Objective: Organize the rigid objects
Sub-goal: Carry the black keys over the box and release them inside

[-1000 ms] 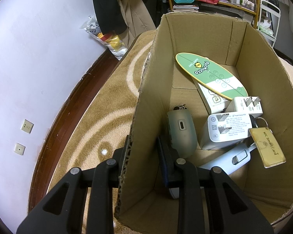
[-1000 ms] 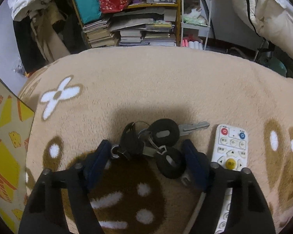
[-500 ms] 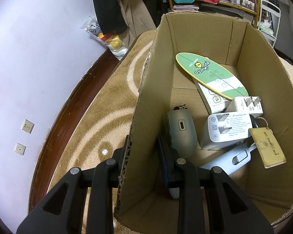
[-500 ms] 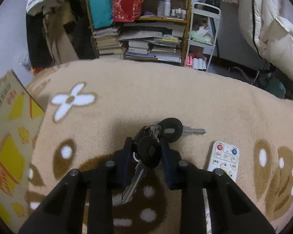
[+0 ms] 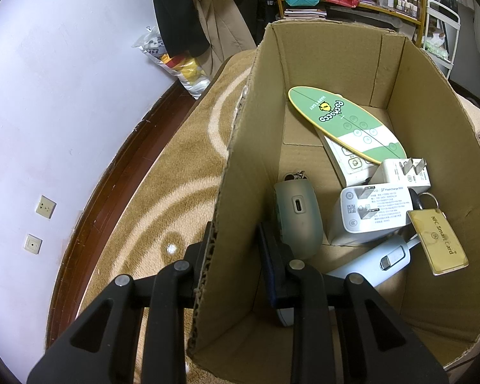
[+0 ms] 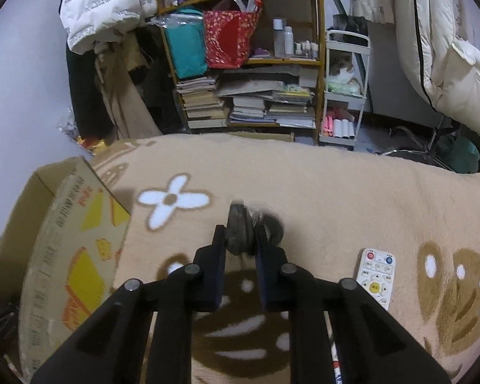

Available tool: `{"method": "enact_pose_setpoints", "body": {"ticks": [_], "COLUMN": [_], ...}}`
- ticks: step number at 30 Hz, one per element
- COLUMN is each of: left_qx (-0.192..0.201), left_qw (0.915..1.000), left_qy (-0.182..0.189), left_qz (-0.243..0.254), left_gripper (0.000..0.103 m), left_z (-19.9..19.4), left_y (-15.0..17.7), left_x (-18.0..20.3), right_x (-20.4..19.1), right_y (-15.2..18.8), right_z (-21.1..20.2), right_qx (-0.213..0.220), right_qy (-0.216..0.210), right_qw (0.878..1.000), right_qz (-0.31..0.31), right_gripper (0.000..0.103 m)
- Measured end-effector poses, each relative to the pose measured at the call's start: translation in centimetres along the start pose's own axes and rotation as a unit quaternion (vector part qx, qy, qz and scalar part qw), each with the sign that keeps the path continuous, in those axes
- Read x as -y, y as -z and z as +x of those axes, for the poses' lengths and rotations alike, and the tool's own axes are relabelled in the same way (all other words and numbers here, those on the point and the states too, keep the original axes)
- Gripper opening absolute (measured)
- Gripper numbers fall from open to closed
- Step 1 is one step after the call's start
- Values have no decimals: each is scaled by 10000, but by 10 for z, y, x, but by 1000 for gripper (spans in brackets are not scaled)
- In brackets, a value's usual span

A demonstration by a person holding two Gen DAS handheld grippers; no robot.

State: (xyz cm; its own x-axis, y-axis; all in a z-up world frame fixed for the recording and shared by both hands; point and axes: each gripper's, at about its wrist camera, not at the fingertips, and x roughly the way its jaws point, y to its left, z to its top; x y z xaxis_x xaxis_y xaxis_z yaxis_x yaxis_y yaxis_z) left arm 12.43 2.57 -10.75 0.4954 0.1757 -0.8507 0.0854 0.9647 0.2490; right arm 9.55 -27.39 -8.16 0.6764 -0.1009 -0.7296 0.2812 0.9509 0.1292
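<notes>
A tan blanket [image 6: 336,192] patterned with white flowers and brown shapes is spread across the scene, and a bookshelf [image 6: 249,73] crammed with books and bags is seen beyond it. A cardboard box [image 5: 432,147] stands on the blanket at the left; its near side wall is clamped between the left tongs [image 5: 233,252], one finger outside and one inside. Inside the box are seen a green oval board [image 5: 342,121] resting on a white remote, two white chargers [image 5: 371,211], a grey-green case [image 5: 299,214] just ahead of the inner finger, a pale blue device [image 5: 374,262] and a yellow NFC card [image 5: 438,240] on a key ring. On the blanket to the right of the right tongs [image 6: 240,240] a white remote control [image 6: 376,278] lies flat, well apart from the box. The bunch of keys [image 6: 238,233] is gripped between the fingertips of the right tongs, which are closed on its black heads; it is held above the blanket, right of the box, and the keys are blurred.
</notes>
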Motion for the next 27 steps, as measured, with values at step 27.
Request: {"method": "enact_pose_setpoints", "body": {"ticks": [27], "left_qx": [3], "left_qw": [10000], "left_qy": [-2], "left_qz": [9], "left_gripper": [25], "left_z": [0], "left_y": [0], "left_x": [0], "right_x": [-110], "right_y": [-23], "right_z": [-94], "right_qx": [800], "right_qy": [-1900], "right_qw": [9764], "right_qz": [-637], "right_gripper": [17]}}
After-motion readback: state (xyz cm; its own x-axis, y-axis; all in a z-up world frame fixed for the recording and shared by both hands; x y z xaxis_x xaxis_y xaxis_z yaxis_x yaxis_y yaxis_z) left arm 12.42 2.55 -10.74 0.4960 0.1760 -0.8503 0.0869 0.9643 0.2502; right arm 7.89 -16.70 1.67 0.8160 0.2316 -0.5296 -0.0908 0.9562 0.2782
